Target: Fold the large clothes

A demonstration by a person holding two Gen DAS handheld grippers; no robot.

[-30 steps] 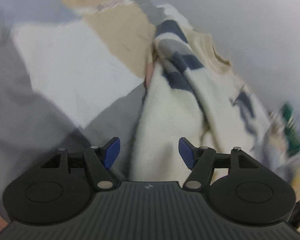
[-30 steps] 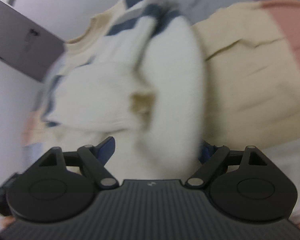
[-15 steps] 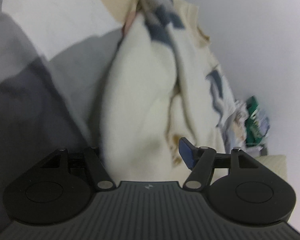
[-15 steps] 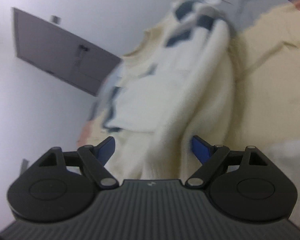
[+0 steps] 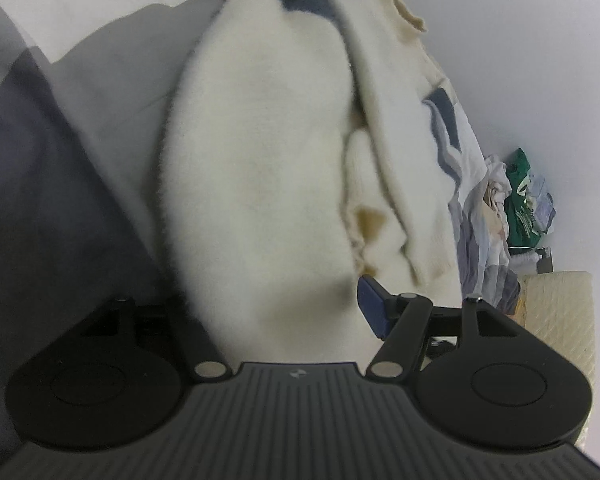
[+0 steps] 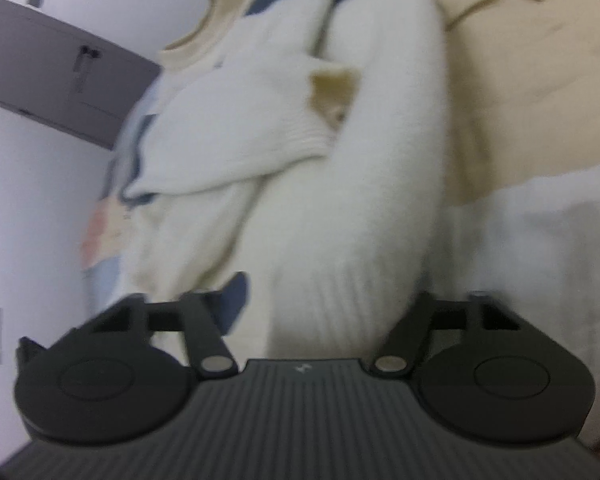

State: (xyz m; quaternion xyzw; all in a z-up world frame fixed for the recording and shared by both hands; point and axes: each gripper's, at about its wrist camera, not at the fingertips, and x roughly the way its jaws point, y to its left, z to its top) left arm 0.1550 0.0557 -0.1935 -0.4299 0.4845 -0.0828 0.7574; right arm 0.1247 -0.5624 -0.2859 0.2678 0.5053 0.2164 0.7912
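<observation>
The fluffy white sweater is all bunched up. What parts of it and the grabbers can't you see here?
- Left wrist view: one fingertip of the left gripper is hidden behind the sweater.
- Right wrist view: one fingertip of the right gripper is covered by the sweater; the jaws have just been closing with the sleeve between them.
- Both views: the sweater's far end is cut off at the top edge.

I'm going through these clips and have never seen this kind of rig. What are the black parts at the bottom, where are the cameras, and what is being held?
A person holds one pair of hand-held tongs in each hand; there is no robot arm. Each picture comes from a camera on one pair, looking along its blue-tipped fingers.

The left tongs have a thick fold of the cream sweater between their fingers; one finger is hidden, so the grip is unclear. The right tongs have just been closing and seem to press on the sweater's ribbed end. It lies on patchwork bedding; other clothes are piled behind.
</observation>
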